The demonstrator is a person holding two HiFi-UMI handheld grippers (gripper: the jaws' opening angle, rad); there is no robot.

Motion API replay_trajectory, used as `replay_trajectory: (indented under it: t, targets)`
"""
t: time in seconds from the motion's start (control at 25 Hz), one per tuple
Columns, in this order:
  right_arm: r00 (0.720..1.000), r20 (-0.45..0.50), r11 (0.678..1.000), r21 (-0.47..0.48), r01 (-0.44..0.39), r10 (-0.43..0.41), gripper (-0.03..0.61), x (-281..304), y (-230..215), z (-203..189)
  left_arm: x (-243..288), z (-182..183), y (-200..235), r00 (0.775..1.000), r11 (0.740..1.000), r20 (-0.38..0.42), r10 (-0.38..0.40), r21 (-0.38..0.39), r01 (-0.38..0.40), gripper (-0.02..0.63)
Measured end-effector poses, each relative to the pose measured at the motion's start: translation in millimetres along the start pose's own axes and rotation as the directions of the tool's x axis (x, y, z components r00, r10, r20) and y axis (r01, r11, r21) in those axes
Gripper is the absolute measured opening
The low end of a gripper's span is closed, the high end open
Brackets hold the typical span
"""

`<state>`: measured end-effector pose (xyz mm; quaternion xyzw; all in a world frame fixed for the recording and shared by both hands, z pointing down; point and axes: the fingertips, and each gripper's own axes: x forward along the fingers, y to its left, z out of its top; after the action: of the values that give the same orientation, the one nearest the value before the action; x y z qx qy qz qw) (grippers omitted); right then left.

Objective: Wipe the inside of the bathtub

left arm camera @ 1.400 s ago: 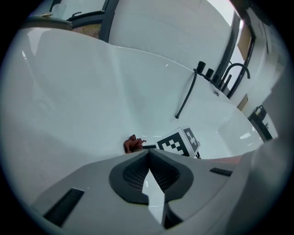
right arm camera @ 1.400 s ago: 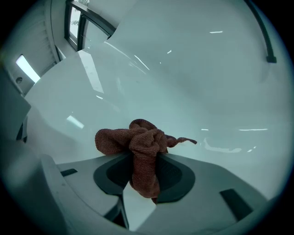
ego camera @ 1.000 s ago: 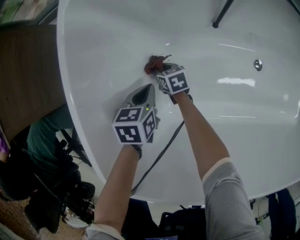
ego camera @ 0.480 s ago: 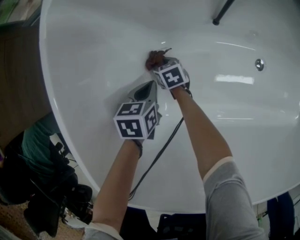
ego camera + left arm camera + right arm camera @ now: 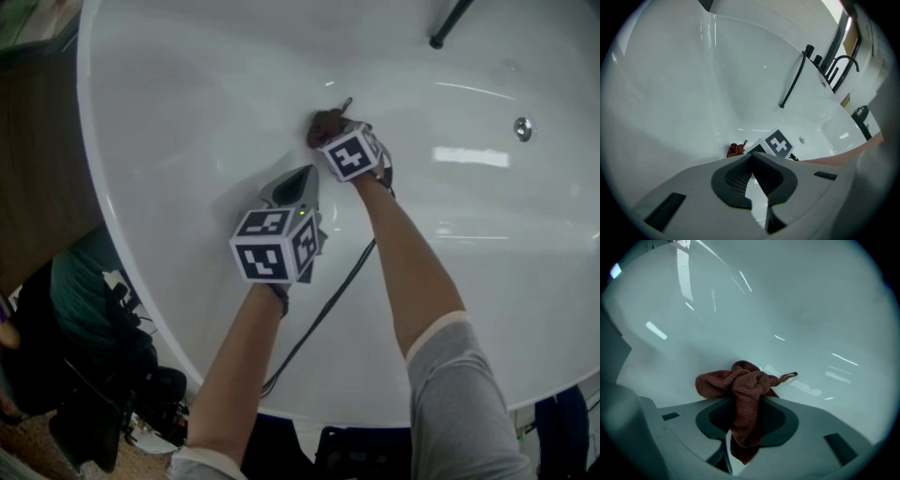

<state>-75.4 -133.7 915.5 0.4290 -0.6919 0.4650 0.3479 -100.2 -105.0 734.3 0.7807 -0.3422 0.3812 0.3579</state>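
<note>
The right tool (image 5: 328, 129) (image 5: 746, 401) is clamped tight on a reddish-brown cloth (image 5: 323, 122) (image 5: 743, 387), the jaws closed around its middle so that a crumpled bunch spills out past the tips and a tail hangs back between them. The bunch sits against the smooth white inner wall of the bathtub (image 5: 187, 94) (image 5: 811, 310) (image 5: 670, 93), with a thin loop of the fabric sticking out to the right. The left tool (image 5: 298, 183) (image 5: 752, 157) holds nothing; its jaws are drawn together with the tips meeting, and it is poised just near and left of the right one, pointing toward the cloth (image 5: 736, 150). Whether it touches the tub surface cannot be told. Both forearms reach in over the tub's near rim, and a black cable (image 5: 323, 305) trails back from the right tool across the white slope. Farther right, a round metal fitting (image 5: 522, 128) sits in the tub wall, well apart from the cloth, and a black pipe (image 5: 450, 23) (image 5: 792, 77) slants down at the far side.
</note>
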Motion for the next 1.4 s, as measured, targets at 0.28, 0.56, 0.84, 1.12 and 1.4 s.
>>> replay_trajectory:
  t: [0.28, 0.56, 0.84, 1.12, 1.4]
  targets:
    - [0.999, -0.050, 0.999, -0.045, 0.003, -0.006, 0.130, -16, 6, -50, -3, -4, -3, 1.000, 1.000, -0.007, -0.003, -0.013, 0.003, 0.006]
    - [1.000, -0.028, 1.000, -0.011, -0.010, 0.010, 0.130, -17, 3, -53, 0, -10, -6, 1.000, 1.000, -0.010, -0.012, -0.027, 0.011, 0.006]
    - [0.998, 0.037, 0.996, 0.068, 0.055, -0.058, 0.130, -3, -17, 9, 1, -15, -5, 1.000, 0.999, -0.013, -0.017, -0.037, 0.016, 0.006]
    - [0.991, 0.055, 0.974, 0.197, 0.112, -0.126, 0.129, -11, -43, 15, -4, -11, -7, 1.000, 0.999, -0.008, -0.022, -0.050, 0.022, 0.006]
    - [0.996, -0.026, 0.978, 0.188, 0.090, -0.086, 0.129, -30, -28, -64, -5, -15, -15, 1.000, 0.997, -0.010, -0.029, -0.071, 0.029, 0.006]
